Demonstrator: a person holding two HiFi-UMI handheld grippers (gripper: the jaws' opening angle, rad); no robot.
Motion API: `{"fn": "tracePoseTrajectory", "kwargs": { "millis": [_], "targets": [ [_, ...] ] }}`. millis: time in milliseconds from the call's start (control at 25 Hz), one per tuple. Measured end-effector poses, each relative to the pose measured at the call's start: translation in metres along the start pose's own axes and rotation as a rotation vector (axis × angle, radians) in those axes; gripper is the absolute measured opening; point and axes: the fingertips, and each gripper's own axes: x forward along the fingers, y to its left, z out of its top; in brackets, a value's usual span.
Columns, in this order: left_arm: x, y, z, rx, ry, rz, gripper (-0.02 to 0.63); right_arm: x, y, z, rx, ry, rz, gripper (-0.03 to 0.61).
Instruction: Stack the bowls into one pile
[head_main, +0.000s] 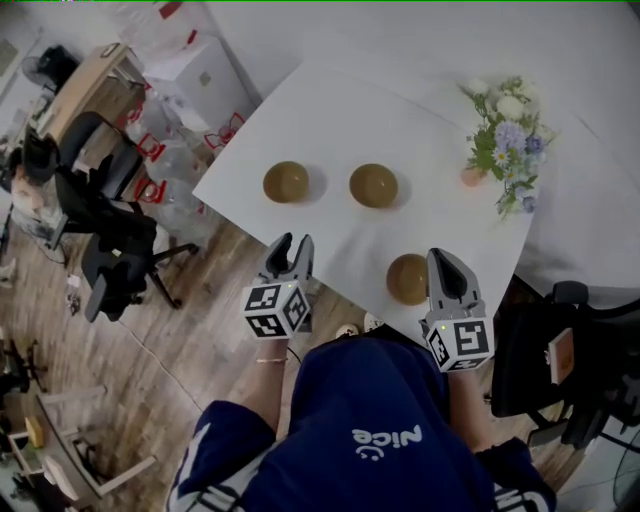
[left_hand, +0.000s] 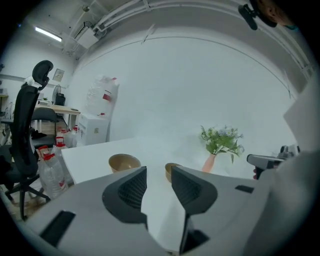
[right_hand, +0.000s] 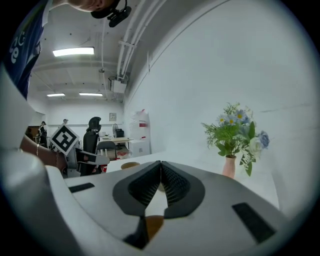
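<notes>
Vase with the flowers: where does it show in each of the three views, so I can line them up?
Head view: vase at upper right, near the table's far right edge.
Left gripper view: vase right of centre, at mid height.
Right gripper view: vase right of centre, in front of the white wall.
Shared landmark: the white table, on which the vase stands in all three.
</notes>
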Motion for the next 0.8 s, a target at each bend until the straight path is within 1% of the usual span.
{"fn": "tracePoseTrajectory", "kwargs": {
  "millis": [160,400,560,640,800],
  "targets": [
    [0.017,0.026,0.013,0.018,0.001,0.081,0.150,0.009,0.005,0.009,-0.017,-0.012,0.038,0.023],
    [0.049,0.086,0.022,0.030,0.060,0.244,0.150,0.014,0.004,0.001,-0.043,0.027,0.058,0.023],
    [0.067,0.109,0.026,0.030,0.096,0.274,0.150,0.016,-0.004,-0.006,-0.038,0.048,0.030,0.023],
    [0.077,0.120,0.025,0.018,0.121,0.289,0.150,0.018,-0.005,-0.006,-0.040,0.055,0.029,0.023],
    [0.101,0.141,0.018,-0.009,0.187,0.314,0.150,0.021,-0.005,-0.010,-0.086,0.074,0.030,0.023]
  ]
}}
